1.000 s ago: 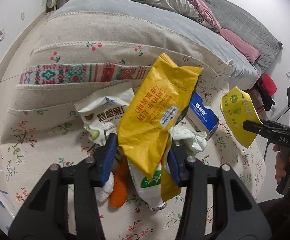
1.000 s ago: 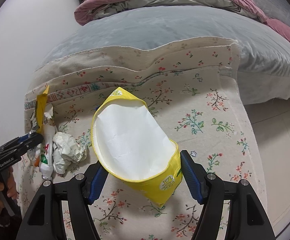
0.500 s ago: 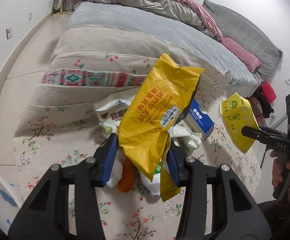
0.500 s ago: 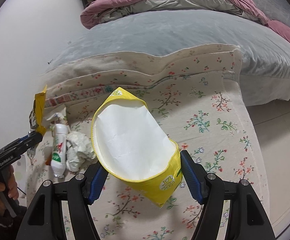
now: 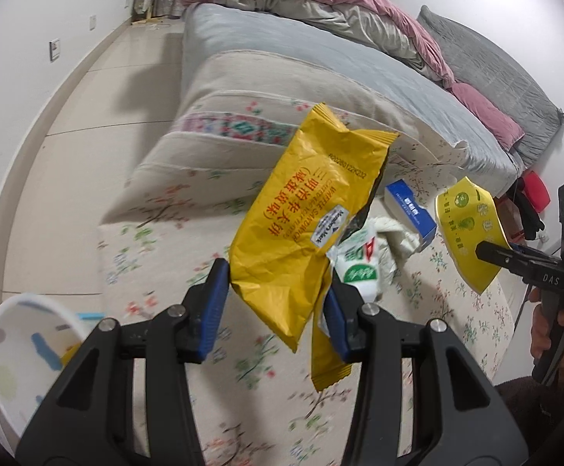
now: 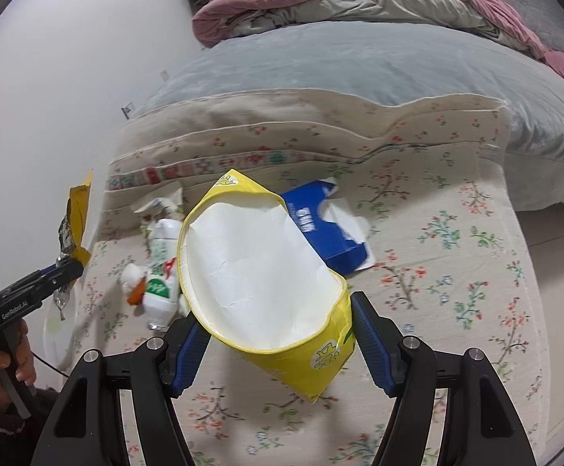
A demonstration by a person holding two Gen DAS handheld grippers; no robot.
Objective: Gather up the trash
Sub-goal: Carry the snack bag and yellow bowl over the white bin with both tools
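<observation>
In left gripper: crinkled yellow wrapper.

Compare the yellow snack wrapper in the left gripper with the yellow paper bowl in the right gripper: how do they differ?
The snack wrapper is a flat crinkled pouch with red print; the paper bowl is a squashed open cup, plain white inside. The wrapper hangs lengthwise; the bowl lies tilted, mouth towards the camera. Both are yellow, lifted off the floral cloth.

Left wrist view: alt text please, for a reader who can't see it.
The left gripper holds a yellow snack wrapper above a floral blanket where a blue box and a crumpled white wrapper lie. At right, the right gripper grips a flattened yellow cup; a white bin sits lower left.
</observation>
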